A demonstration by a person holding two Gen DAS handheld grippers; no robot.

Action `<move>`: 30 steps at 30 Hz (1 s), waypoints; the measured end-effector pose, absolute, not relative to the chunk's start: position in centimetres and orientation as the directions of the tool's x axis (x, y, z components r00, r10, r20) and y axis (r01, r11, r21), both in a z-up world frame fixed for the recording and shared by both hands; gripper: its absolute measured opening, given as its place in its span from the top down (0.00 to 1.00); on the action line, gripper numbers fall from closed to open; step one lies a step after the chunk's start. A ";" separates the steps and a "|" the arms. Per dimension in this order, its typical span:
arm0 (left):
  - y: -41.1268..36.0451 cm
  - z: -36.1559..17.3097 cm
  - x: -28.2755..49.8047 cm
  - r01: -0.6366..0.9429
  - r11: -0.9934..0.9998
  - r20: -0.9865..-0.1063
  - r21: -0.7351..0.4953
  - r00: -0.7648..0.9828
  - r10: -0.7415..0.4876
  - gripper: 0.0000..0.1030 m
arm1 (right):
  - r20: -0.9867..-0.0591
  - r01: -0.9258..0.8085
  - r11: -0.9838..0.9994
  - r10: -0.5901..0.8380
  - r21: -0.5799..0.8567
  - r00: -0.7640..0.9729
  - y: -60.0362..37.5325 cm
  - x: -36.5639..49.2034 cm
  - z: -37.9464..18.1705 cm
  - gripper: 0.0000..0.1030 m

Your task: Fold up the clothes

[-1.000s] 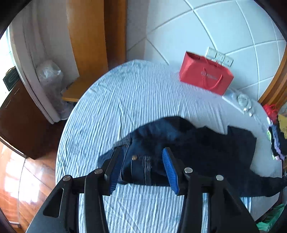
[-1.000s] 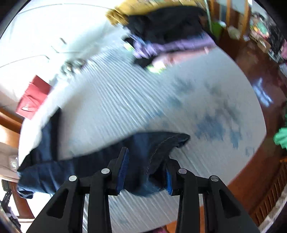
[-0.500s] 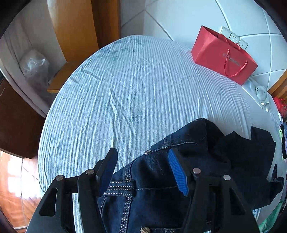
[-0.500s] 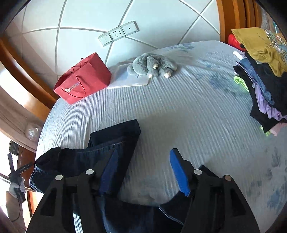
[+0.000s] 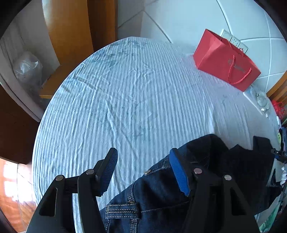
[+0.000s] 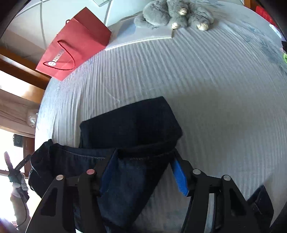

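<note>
Dark blue jeans (image 5: 161,193) lie crumpled on the pale striped bed sheet (image 5: 125,98). My left gripper (image 5: 143,154) hangs open over the waistband's edge; its right finger is above the denim and its left finger above bare sheet. In the right wrist view one leg is folded back (image 6: 129,125) over the rest of the jeans. My right gripper (image 6: 145,156) straddles a strip of that denim and its jaws are closing. The right pad (image 6: 179,175) still stands clear of the cloth.
A red paper bag (image 5: 224,61) (image 6: 75,44) stands at the headboard, with a grey plush toy (image 6: 175,12) on a pillow beside it. Stacked clothes (image 5: 283,132) sit at the bed's right edge. A gloved hand (image 6: 18,181) shows beyond the left edge.
The left gripper dropped closer to the bed, slid toward the waistband's edge and widened. The right gripper let go of the leg end, swung toward the headboard and now straddles the folded leg.
</note>
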State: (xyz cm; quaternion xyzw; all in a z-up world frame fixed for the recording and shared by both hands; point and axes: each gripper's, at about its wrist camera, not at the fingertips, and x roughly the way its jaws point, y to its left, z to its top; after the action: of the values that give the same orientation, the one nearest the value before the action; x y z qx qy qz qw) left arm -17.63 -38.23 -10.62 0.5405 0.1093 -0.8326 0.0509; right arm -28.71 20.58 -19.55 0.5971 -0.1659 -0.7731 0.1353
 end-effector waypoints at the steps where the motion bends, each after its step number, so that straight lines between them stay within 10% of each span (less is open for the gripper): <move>1: -38.2 -10.6 -18.1 0.201 -0.968 -0.910 -0.148 -0.411 0.054 0.40 | -0.876 0.028 -0.907 -0.413 0.420 -0.248 20.1 -28.7 -19.5 0.62; 3: -36.9 -12.4 -19.1 0.166 -0.976 -0.939 -0.141 -0.335 0.079 0.42 | -0.872 0.061 -0.905 -0.424 0.422 -0.244 19.3 -28.7 -19.3 0.79; 5: -35.1 -13.5 -19.1 0.127 -0.980 -0.946 -0.151 -0.307 0.106 0.88 | -0.868 0.077 -0.908 -0.417 0.412 -0.267 18.8 -28.4 -18.5 0.85; 9: -30.7 -11.9 -16.0 0.037 -0.998 -0.937 -0.056 -0.348 0.040 1.00 | -0.779 0.097 -0.880 -0.458 0.464 -0.428 20.2 -26.1 -13.2 0.91; 15: -26.9 -7.0 -7.0 -0.024 -0.988 -0.896 -0.151 -0.419 0.147 1.00 | -0.614 0.104 -0.865 -0.428 0.491 -0.663 25.9 -17.5 -2.2 0.92; 21: -28.1 -4.8 -5.7 0.057 -0.993 -0.880 -0.106 -0.470 0.067 0.99 | -0.766 -0.128 -0.896 -0.281 0.425 -0.578 32.1 -9.3 -5.0 0.92; 24: -30.7 -4.5 -8.1 0.094 -0.989 -0.876 -0.112 -0.479 0.053 0.88 | -0.864 -0.282 -0.890 -0.200 0.357 -0.463 35.0 -5.6 -9.9 0.93; 26: -32.4 -5.0 -10.1 0.110 -0.987 -0.881 -0.116 -0.471 0.051 0.61 | -0.892 -0.331 -0.885 -0.173 0.326 -0.418 36.4 -3.8 -11.9 0.93; 30: -35.7 -7.7 -13.8 0.171 -0.979 -0.913 -0.112 -0.406 0.033 0.54 | -0.888 -0.372 -0.856 -0.191 0.359 -0.417 37.5 -2.9 -11.6 0.91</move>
State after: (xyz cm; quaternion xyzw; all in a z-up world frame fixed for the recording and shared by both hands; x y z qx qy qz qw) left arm -13.76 -35.74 -7.66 0.5433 0.0940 -0.8332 0.0413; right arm -2.93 37.52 -11.64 0.5368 -0.2625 -0.7999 -0.0566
